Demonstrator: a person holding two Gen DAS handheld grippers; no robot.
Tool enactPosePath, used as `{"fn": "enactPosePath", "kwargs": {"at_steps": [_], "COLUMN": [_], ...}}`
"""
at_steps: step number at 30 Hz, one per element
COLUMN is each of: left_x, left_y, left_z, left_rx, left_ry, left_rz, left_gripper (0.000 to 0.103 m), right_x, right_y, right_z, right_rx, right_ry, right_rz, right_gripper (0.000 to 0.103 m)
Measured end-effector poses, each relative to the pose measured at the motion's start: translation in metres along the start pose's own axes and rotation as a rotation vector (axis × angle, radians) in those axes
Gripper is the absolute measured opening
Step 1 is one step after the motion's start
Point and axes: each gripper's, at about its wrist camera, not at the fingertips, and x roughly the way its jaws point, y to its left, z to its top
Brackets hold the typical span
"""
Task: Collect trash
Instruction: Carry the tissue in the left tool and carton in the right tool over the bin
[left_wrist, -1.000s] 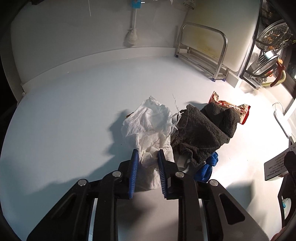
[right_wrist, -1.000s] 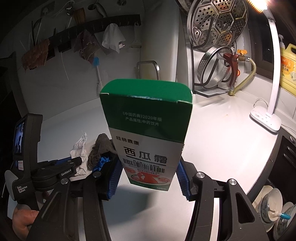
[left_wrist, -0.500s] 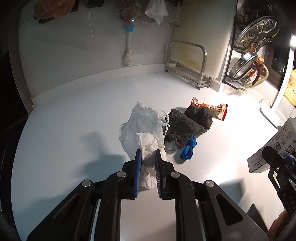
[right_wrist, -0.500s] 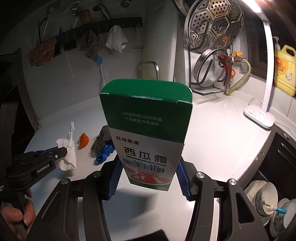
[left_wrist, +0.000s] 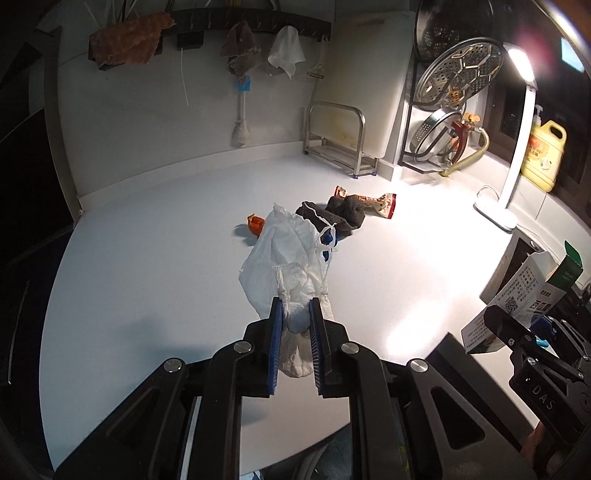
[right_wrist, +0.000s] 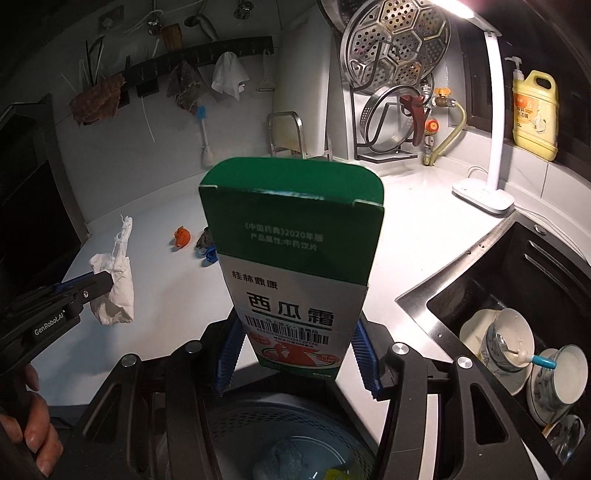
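Observation:
My left gripper (left_wrist: 295, 314) is shut on a crumpled white tissue (left_wrist: 291, 258), which hangs off the counter in the right wrist view as the tissue (right_wrist: 114, 284) beside the left gripper (right_wrist: 107, 282). My right gripper (right_wrist: 295, 350) is shut on a green and white carton box (right_wrist: 295, 254), held upright above a blue mesh bin (right_wrist: 295, 439); the box (left_wrist: 528, 291) shows at the right of the left wrist view. On the counter lie a dark rag (left_wrist: 343, 212), a red snack wrapper (left_wrist: 382, 205), an orange scrap (left_wrist: 255, 223) and a blue piece (right_wrist: 209, 255).
A white desk lamp (left_wrist: 513, 155) and a yellow detergent bottle (left_wrist: 543, 155) stand at the right. A steel rack (left_wrist: 336, 144), a cutting board and steamer trays line the back wall. A sink (right_wrist: 517, 295) with bowls lies at the right. Cloths hang on a wall rail (left_wrist: 236, 22).
The left gripper shut on the tissue and drew it back and up off the counter, uncovering the orange scrap. The right gripper carried the box back over the bin.

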Motion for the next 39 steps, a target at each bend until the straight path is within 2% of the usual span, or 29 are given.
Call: {"fn": "enactPosePath", "kwargs": {"at_steps": [13, 17, 20, 30, 39], "left_x": [-0.056, -0.067, -0.073, -0.064, -0.047], "left_y": [-0.025, -0.032, -0.040, -0.054, -0.055], "left_z": [-0.069, -0.092, -0.107, -0.148, -0.160], "left_rx": [0.036, 0.023, 0.032, 0.056, 0.075], "left_ry": [0.028, 0.055, 0.055, 0.121, 0.169], "left_rz": [-0.060, -0.103, -0.110, -0.109, -0.098], "left_gripper": [0.015, 0.015, 0.015, 0.015, 0.015], "right_x": [-0.062, -0.074, -0.077, -0.082, -0.064], "right_y": [-0.005, -0.009, -0.013, -0.015, -0.014], "right_z": [-0.078, -0.103, -0.122, -0.159, -0.163], "right_rx": [0.042, 0.033, 0.042, 0.033, 0.038], "right_ry": [0.035, 0.047, 0.077, 0.122, 0.163], "right_rz": [-0.006, -0.027, -0.022, 0.019, 0.040], "right_gripper": [0.052, 0.052, 0.052, 0.052, 0.052]}}
